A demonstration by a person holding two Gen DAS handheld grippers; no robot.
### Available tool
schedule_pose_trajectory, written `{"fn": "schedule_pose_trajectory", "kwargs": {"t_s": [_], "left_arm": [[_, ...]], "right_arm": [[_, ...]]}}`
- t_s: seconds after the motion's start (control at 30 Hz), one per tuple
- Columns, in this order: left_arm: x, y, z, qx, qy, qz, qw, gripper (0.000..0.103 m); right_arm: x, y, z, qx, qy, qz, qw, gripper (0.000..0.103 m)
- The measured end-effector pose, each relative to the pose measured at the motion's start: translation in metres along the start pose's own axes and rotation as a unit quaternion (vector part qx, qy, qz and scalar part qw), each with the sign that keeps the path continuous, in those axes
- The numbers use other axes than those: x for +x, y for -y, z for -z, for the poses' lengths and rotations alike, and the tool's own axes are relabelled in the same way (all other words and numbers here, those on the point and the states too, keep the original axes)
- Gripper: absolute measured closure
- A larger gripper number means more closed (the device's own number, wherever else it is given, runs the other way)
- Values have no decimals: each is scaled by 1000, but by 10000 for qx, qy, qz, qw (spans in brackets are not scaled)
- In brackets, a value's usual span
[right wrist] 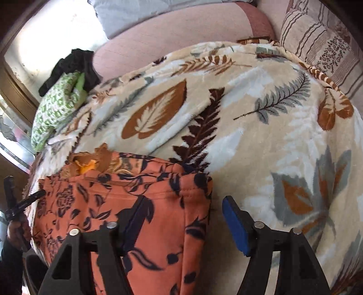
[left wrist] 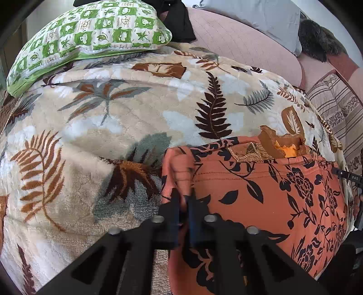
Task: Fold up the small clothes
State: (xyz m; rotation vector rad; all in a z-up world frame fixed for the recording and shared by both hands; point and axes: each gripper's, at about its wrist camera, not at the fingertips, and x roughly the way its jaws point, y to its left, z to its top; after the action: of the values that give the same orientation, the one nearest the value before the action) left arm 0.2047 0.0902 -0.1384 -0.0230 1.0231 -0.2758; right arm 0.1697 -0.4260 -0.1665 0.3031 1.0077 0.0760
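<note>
An orange garment with a black flower print (left wrist: 261,192) lies on a leaf-patterned blanket (left wrist: 113,113). My left gripper (left wrist: 183,199) is shut on the garment's left edge, pinching a fold of cloth. In the right wrist view the same garment (right wrist: 113,204) lies at lower left. My right gripper (right wrist: 183,217) is open, its jaws wide apart astride the garment's right edge, one blue pad (right wrist: 236,224) over the blanket (right wrist: 249,113). A brown and orange cloth (left wrist: 279,145) pokes out behind the garment's top edge.
A green checked pillow (left wrist: 86,38) lies at the back left with a black cloth (left wrist: 179,22) behind it. A pink sofa back (left wrist: 238,40), a grey cushion (left wrist: 254,18) and a striped cushion (left wrist: 335,109) stand at the back and right.
</note>
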Motion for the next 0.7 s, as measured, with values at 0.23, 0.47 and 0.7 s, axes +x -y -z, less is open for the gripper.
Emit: {"fn": "schedule_pose_trajectory", "kwargs": {"t_s": [0.23, 0.47, 0.7], "left_arm": [[-33, 9, -11, 349, 815, -238, 9958, 99], [21, -6, -23, -68, 238, -681, 9974, 76], [-54, 8, 2, 104, 749, -536, 9957, 59]], "right_arm": [[-42, -30, -3, -742, 682, 773, 9919, 96], [17, 3, -13, 25, 176, 420, 9990, 92], [-57, 4, 12, 458, 896, 331, 9944, 27]]}}
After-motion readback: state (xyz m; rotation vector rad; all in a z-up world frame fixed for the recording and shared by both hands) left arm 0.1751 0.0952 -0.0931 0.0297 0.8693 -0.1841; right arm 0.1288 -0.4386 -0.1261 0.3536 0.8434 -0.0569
